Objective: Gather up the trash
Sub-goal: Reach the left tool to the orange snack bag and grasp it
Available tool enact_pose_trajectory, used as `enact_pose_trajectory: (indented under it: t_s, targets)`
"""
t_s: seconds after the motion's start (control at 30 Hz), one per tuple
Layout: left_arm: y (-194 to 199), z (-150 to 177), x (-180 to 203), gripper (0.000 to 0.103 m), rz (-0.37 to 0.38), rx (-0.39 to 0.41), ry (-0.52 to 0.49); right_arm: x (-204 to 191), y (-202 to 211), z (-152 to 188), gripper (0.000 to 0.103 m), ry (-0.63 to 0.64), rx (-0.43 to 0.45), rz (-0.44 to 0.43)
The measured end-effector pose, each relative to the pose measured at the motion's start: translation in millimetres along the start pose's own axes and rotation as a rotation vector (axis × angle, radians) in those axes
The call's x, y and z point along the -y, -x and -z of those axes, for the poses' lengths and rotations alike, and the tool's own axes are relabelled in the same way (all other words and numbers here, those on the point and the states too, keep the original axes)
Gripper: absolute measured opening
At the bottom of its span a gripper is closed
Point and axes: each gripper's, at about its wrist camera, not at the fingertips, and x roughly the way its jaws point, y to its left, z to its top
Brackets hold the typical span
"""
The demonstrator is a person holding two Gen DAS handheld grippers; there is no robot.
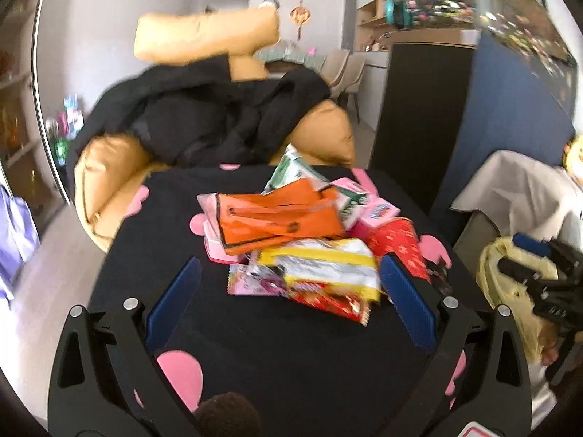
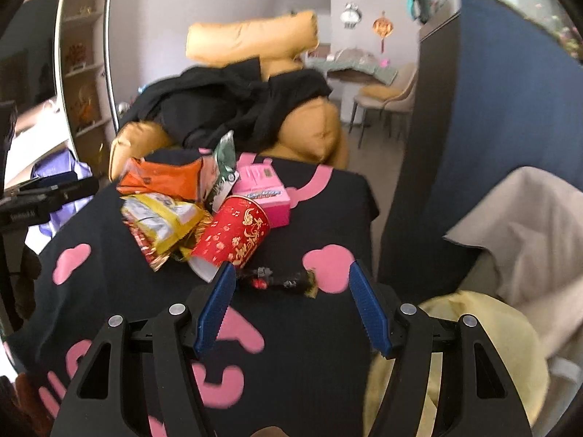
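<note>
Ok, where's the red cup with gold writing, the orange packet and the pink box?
Red paper cup with gold writing point(image 2: 233, 235): right wrist view, on its side wall.
Orange crumpled packet point(image 1: 280, 215): left wrist view, on its top face.
Pink cardboard box point(image 2: 264, 187): right wrist view, on its top.

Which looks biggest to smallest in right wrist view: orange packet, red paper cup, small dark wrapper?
1. Orange packet and red paper cup: about alike, and the cup is nearer, so unranked.
2. Small dark wrapper: clearly smallest.

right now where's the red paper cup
The red paper cup lies on its side at the right edge of the wrapper pile, just in front of the pink box and just beyond the right gripper, whose jaws are open.
</note>
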Motion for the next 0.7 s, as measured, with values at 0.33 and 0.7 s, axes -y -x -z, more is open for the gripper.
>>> enact_pose_trajectory:
  t_s: [0.33,0.7]
  targets:
    - [-70.1,-56.2,-49.2,0.088,0.188,-0.145,0.109,12.3,-62.5,-26.0,0.062,-0.051,-0.071,-0.002]
    - [-126.0,-29.8,-93.0,0.064,0.088,-0.264,0.394,2.9,-75.9,-9.9,0.062,-0.058,-0.134,0.002]
